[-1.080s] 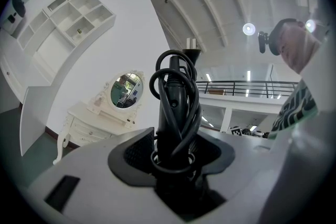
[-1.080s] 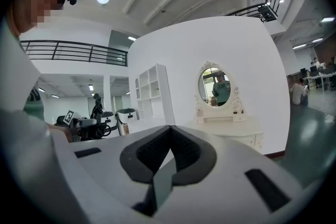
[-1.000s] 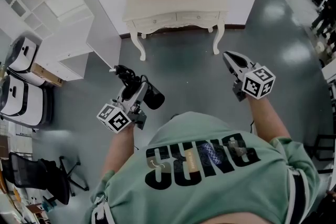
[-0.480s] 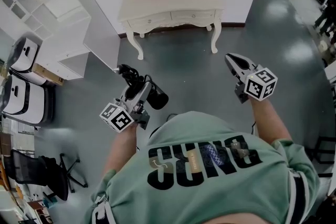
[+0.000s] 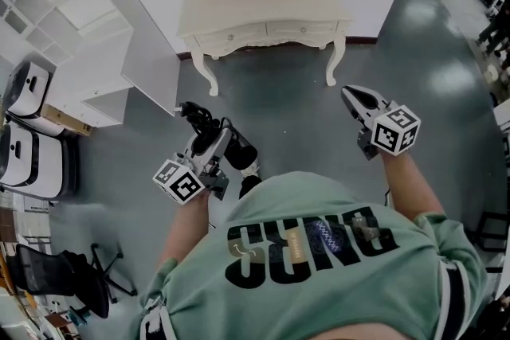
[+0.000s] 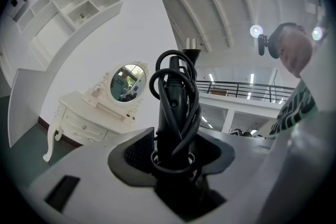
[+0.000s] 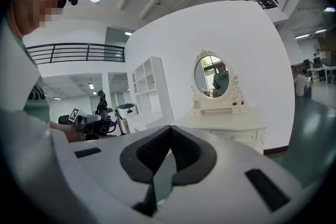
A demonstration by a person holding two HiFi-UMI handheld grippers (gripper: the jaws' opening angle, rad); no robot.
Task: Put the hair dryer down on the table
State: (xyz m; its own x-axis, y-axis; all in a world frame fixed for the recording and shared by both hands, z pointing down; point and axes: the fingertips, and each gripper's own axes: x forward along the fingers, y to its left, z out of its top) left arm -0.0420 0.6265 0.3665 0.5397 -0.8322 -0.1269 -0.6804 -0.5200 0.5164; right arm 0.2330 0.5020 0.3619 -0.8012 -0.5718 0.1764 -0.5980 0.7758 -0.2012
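Observation:
A black hair dryer (image 5: 237, 153) hangs over the grey floor, its cord (image 5: 195, 117) wound round the handle. My left gripper (image 5: 209, 146) is shut on that handle; in the left gripper view the handle and cord (image 6: 176, 107) rise from between the pads (image 6: 137, 152). My right gripper (image 5: 351, 94) is held at the right, shut and empty; its pads (image 7: 152, 152) meet at the tips in the right gripper view. The white dressing table (image 5: 263, 12) with an oval mirror (image 7: 214, 77) stands ahead against the wall, well beyond both grippers.
A white shelf unit (image 5: 72, 20) stands at the left by the wall. White machines (image 5: 28, 131) and a black office chair (image 5: 72, 275) are further left. Grey floor lies between me and the dressing table (image 6: 79, 113).
The left gripper with the hair dryer has drifted slightly right and forward. A shoe now shows under the dryer. The right gripper has barely moved.

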